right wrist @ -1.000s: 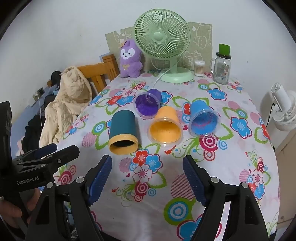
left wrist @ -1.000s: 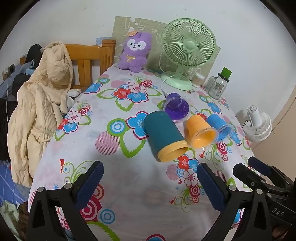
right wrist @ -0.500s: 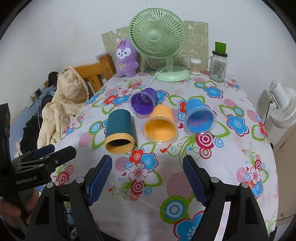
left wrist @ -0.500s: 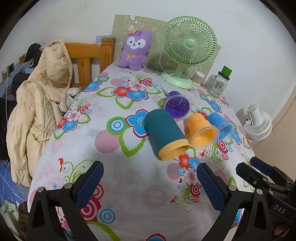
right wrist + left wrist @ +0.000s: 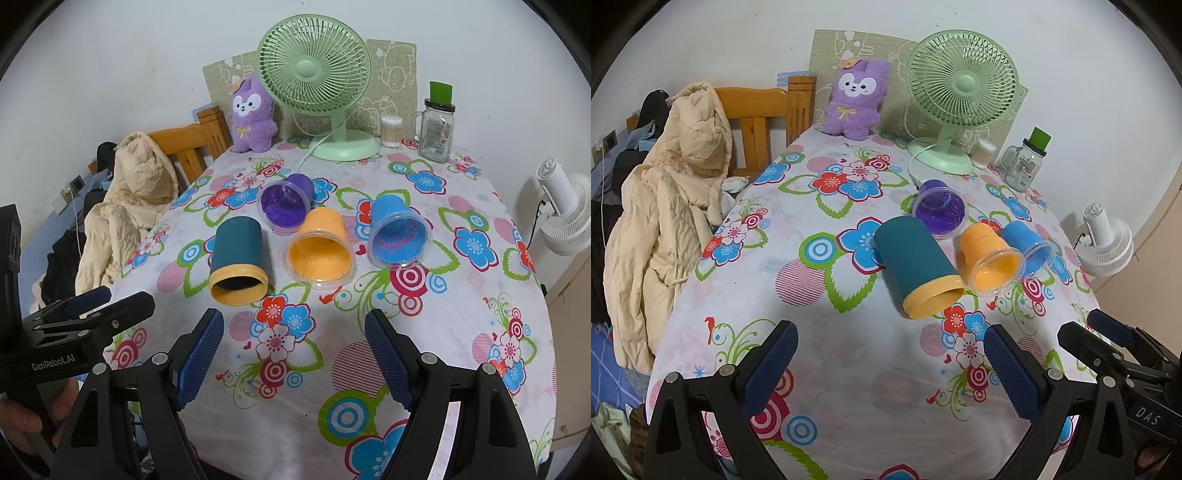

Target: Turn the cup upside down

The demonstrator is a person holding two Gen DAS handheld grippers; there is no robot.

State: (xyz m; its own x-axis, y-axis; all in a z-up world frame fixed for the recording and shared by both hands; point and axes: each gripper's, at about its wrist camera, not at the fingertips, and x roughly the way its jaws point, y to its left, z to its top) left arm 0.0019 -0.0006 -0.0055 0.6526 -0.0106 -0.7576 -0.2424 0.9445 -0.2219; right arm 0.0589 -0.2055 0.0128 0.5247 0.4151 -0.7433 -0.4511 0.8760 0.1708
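Observation:
Several cups lie on their sides on the floral tablecloth (image 5: pixel 461 295): a teal cup with a yellow rim (image 5: pixel 238 264) (image 5: pixel 916 264), a purple cup (image 5: pixel 286 203) (image 5: pixel 940 210), an orange cup (image 5: pixel 319 249) (image 5: pixel 990 254) and a blue cup (image 5: pixel 399 232) (image 5: pixel 1028 245). Their mouths face the near edge. My left gripper (image 5: pixel 886 365) is open and empty, short of the teal cup. My right gripper (image 5: pixel 295 354) is open and empty, short of the orange cup. Each gripper shows at the edge of the other's view.
A green desk fan (image 5: pixel 321 88), a purple plush toy (image 5: pixel 251 114), a cotton swab jar (image 5: pixel 391 131) and a glass jar with a green lid (image 5: pixel 437 125) stand at the table's far end. A wooden chair with a beige coat (image 5: pixel 668 206) is at the left. A white fan (image 5: pixel 565 214) stands at the right.
Both grippers have drawn back and risen slightly, so the cups sit a little farther away. The cups have not moved. Both grippers stay open.

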